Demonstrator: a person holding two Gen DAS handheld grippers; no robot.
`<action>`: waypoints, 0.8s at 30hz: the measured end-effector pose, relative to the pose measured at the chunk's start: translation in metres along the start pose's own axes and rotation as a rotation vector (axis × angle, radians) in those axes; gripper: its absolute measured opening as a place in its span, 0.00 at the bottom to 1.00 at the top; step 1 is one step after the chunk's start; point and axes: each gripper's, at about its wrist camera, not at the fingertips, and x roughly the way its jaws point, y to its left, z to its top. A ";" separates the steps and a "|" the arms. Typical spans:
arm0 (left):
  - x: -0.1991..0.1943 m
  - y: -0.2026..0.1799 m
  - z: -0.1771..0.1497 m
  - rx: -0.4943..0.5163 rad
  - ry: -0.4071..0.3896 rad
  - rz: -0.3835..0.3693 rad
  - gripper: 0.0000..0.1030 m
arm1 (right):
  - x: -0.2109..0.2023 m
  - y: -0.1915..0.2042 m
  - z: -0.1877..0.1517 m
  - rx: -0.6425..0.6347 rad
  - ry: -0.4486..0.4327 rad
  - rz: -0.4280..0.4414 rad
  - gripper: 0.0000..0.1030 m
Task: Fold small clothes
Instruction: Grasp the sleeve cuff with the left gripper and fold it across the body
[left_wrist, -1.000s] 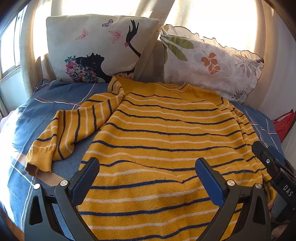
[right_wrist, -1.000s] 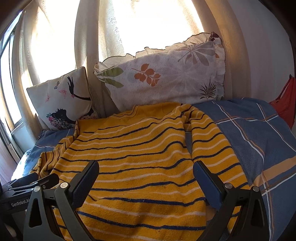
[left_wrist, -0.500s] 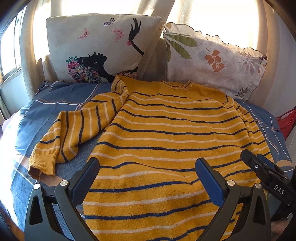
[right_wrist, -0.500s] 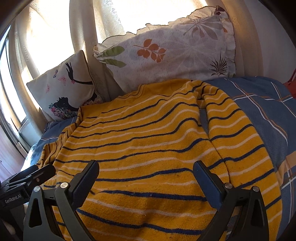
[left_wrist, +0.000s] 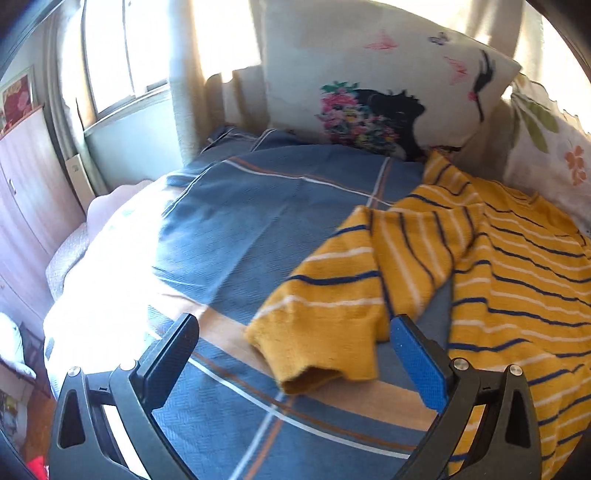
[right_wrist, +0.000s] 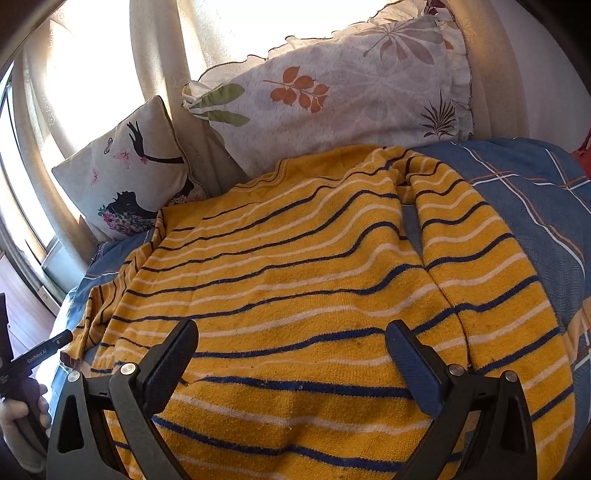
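We see a yellow striped sweater lying flat on the bed, its collar near two pillows. Our left hand-held gripper hangs over the sweater's sleeve cuff, fingers spread apart and holding nothing. Our right hand-held gripper hovers above the sweater's lower body, fingers likewise spread apart.

1. Our left wrist camera looked low and close across the bedspread, facing 12 o'clock toward the butterfly pillow, the sweater at 3 o'clock.
2. Our right wrist camera sat close above the sweater, facing the leaf pillow.
3. Both views shared the sweater and both pillows.
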 end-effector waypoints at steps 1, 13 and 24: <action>0.008 0.009 0.002 -0.017 0.018 -0.015 1.00 | 0.000 0.000 0.000 0.000 0.000 -0.001 1.00; 0.034 0.025 0.021 -0.094 0.103 -0.085 0.11 | 0.004 -0.002 0.000 0.013 0.020 -0.020 1.00; -0.017 0.099 0.016 -0.276 -0.031 0.047 0.46 | 0.007 -0.003 0.001 0.021 0.036 -0.013 1.00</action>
